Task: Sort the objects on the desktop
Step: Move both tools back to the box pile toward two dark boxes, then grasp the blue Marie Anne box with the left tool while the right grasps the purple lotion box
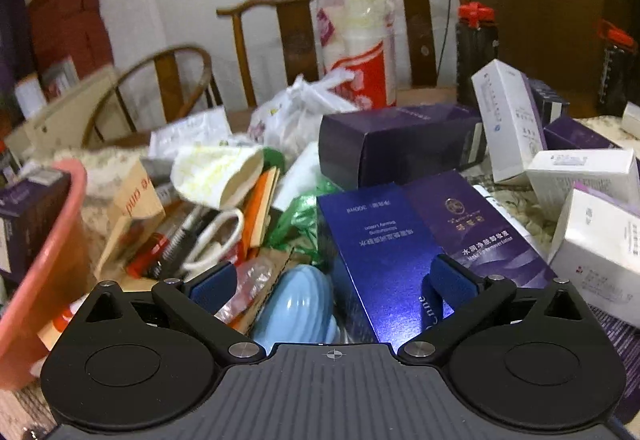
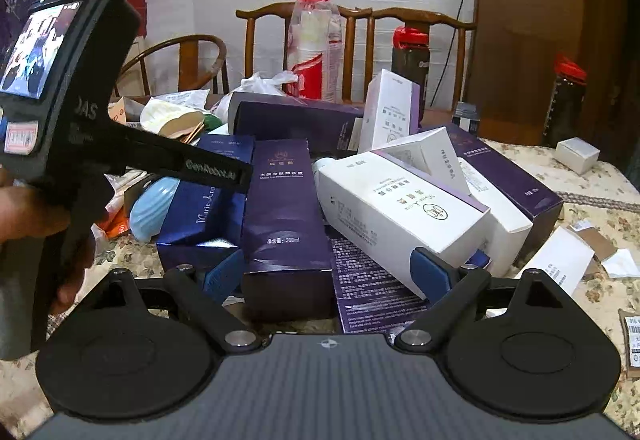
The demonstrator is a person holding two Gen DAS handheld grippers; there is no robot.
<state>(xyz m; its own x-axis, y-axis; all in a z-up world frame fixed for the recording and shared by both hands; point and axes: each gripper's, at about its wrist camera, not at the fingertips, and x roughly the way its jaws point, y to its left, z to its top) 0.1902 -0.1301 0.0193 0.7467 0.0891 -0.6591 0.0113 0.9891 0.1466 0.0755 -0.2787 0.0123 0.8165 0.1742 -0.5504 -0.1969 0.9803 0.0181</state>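
Boxes: your pile of cartons fills the table middle; the blue box [image 1: 372,252] lies long-side toward you, beside the purple box [image 1: 476,236], the two touching.
Left gripper [image 1: 334,286]: your fingers stand wide apart, empty; the right pad [image 1: 448,286] overlaps the blue box's near end, but whether it touches is hard to tell.
Right gripper [image 2: 328,274]: spread open, holding nothing; the purple box [image 2: 286,215] sits between your pads, and the white box [image 2: 400,207] tilts over the right one.
Hidden: your left gripper's body [image 2: 80,111] blocks the pile's left side in the right view; the shell [image 1: 298,304], pale blue and ribbed, is half covered by the frame.
Cut off: the pink basin [image 1: 44,272] runs out of the left edge.
Blurred: cup [image 1: 218,175] and scissors [image 1: 218,236] are smeared; small print is unreadable.
Far: chairs [image 1: 280,11] behind the table.
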